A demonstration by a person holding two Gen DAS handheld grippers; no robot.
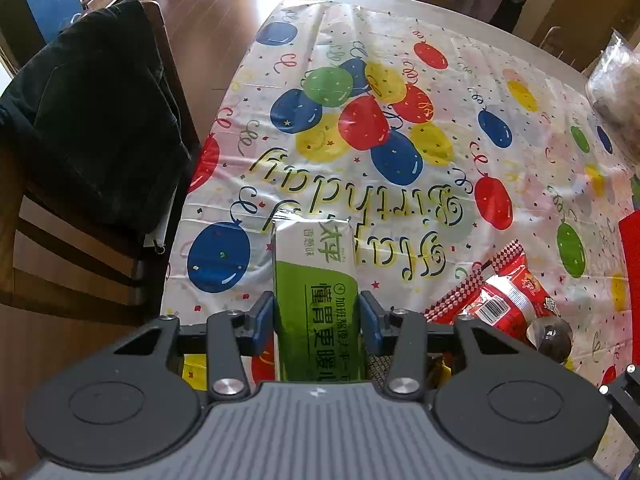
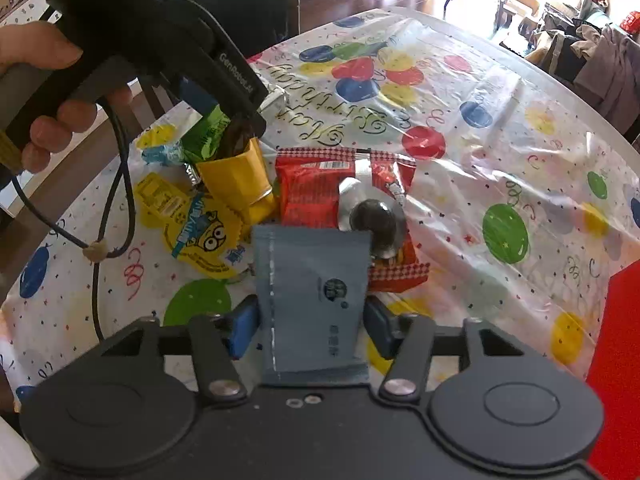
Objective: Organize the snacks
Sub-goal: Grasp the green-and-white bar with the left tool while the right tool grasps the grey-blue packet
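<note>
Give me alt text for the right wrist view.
The right gripper is shut on a grey-blue packet above a balloon tablecloth. Beyond it lie a red snack bag and yellow packets; at upper left a hand holds the left gripper.

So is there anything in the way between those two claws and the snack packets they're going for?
Nothing visible. The left claw already has the green and white packet between its fingers, and the right claw has the blue-grey packet between its own.
</note>
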